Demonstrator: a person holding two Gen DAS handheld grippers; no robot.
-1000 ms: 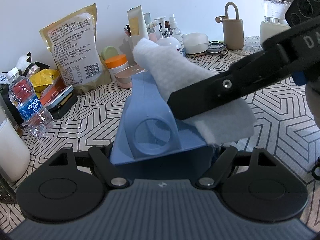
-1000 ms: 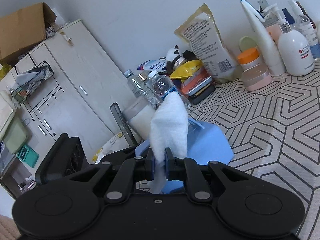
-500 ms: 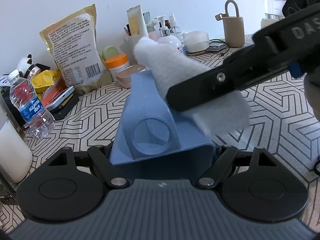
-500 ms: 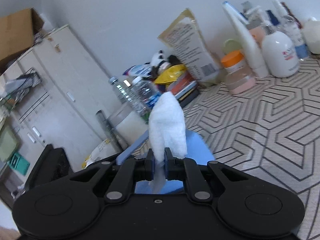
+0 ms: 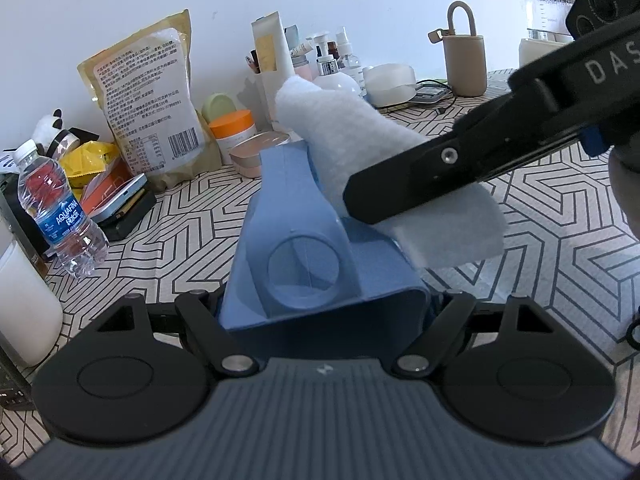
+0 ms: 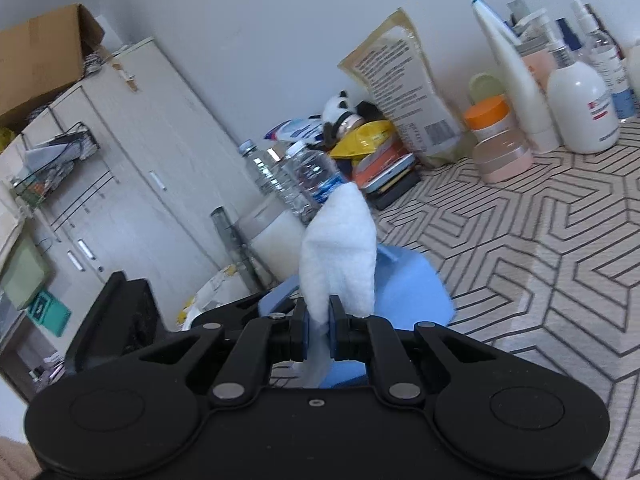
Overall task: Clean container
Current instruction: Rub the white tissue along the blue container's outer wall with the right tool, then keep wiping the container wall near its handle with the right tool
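My left gripper (image 5: pixel 324 312) is clamped on the blue container (image 5: pixel 308 256), fingers pressed vs its two sides at the near end. Container is lifted off the tablecloth (image 5: pixel 560 240) and points away from me toward the far wall; a round recess shows in its inner face.

My right gripper (image 6: pixel 319 334) is closed tight on a white cloth (image 6: pixel 340 252); folded wad sticks up & fwd past the fingertips. In the left wrist view the right gripper comes in from the right, and the cloth (image 5: pixel 360 144) lies over the container's right edge, touching it. From the right wrist view the container (image 6: pixel 404 284) sits just behind & below the cloth.

Background, far side along the wall:
- big tan food bag (image 5: pixel 148 100), left of centre
- orange-lid jar (image 5: pixel 234 128) and pink tin (image 5: pixel 256 152) just right of the bag
- cluster of pump bottles (image 5: pixel 332 64) & tubes behind the cloth
- beige flask w/ loop handle (image 5: pixel 466 56), far right
- glass jug (image 5: pixel 548 4) at far right edge, partly hidden by right gripper

Left side: water bottle (image 5: pixel 56 208) upright, near a stack of tins and a yellow pack. White cupboard (image 6: pixel 120 160) shows beyond the table in the right wrist view.
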